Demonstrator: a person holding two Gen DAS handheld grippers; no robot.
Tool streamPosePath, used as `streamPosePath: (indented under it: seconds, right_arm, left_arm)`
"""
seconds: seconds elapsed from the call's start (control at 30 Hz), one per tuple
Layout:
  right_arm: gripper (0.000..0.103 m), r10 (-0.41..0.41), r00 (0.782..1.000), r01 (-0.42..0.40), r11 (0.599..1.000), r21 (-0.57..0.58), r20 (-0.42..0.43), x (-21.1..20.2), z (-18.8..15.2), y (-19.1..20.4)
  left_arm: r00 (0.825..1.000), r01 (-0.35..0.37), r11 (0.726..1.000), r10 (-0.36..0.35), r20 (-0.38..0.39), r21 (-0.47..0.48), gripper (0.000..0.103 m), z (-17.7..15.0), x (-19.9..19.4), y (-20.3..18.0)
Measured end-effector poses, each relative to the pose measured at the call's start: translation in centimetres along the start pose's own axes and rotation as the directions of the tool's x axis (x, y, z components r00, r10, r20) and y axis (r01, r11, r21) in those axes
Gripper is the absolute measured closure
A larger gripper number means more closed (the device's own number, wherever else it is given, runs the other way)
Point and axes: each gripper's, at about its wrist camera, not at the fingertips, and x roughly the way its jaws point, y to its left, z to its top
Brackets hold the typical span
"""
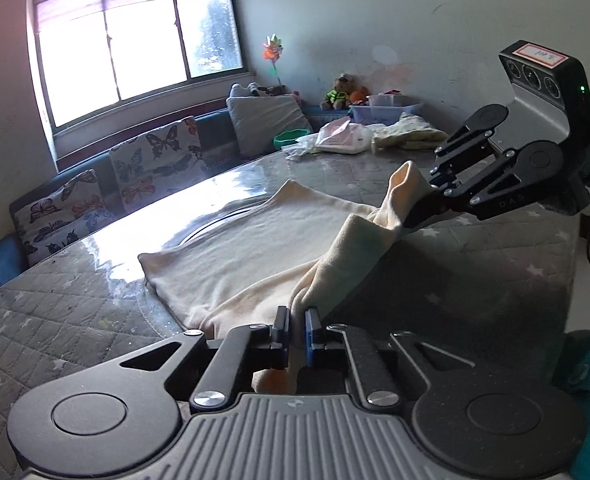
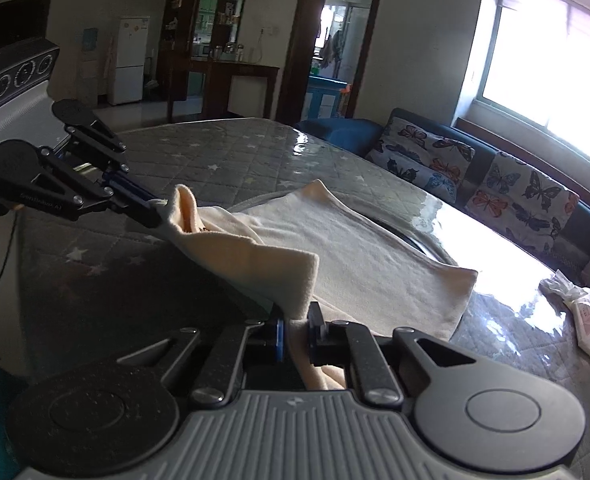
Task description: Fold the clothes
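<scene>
Left gripper [image 1: 296,326] low, level, jaws clamped tight on cloth [image 1: 231,264] edge. Right gripper [image 1: 419,210] raised, angled downward, pinching opposite corner. Grippers well apart.

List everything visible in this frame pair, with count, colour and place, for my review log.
cream fabric garment: one, cream, spread on the table, near edge lifted
grey quilted star-print table cover: one, grey, under glossy film
butterfly-print cushions: three, white with coloured butterflies, on the dark sofa under the window
grey cushion: one, sofa end
plush toys: several, far corner
blue plastic basket: one, far table end
white fridge: one, back room
left tool: black, shut on the garment
right tool: black, shut on the garment
</scene>
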Motion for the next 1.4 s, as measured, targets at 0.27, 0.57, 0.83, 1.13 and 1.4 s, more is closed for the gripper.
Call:
streamPosePath:
  seconds: [0.27,0.57,0.83,1.13,1.4]
  right_arm:
    - [0.094,0.142,0.987,-0.14,0.99,0.033,-0.074,-5.4,-0.6,2.4]
    - [0.094,0.147,0.986,-0.147,0.989,-0.002,-0.075,-5.4,1.8,0.6]
    - [0.094,0.089,0.996,-0.09,0.995,-0.03,-0.033,0.6,5.5,-4.3]
    - [0.092,0.063,0.992,-0.058,0.997,0.049,-0.106,10.7,5.8,-8.8]
    - [0.074,-0.062,0.992,0.082,0.981,0.178,-0.113,11.9,3.0,-9.8]
  left_arm:
    - [0.988,0.143,0.99,-0.144,-0.053,-0.018,0.095,0.2,-5.3,-2.5]
    - [0.989,0.134,0.991,-0.135,-0.06,-0.025,0.095,1.9,-4.3,-0.4]
    - [0.999,0.025,1.0,-0.026,-0.035,-0.018,0.096,5.0,1.0,5.1]
    - [0.987,-0.096,0.991,0.083,-0.134,-0.098,0.096,4.1,11.6,9.8]
    - [0.976,-0.186,0.97,0.164,-0.144,-0.155,0.092,2.6,13.4,10.3]
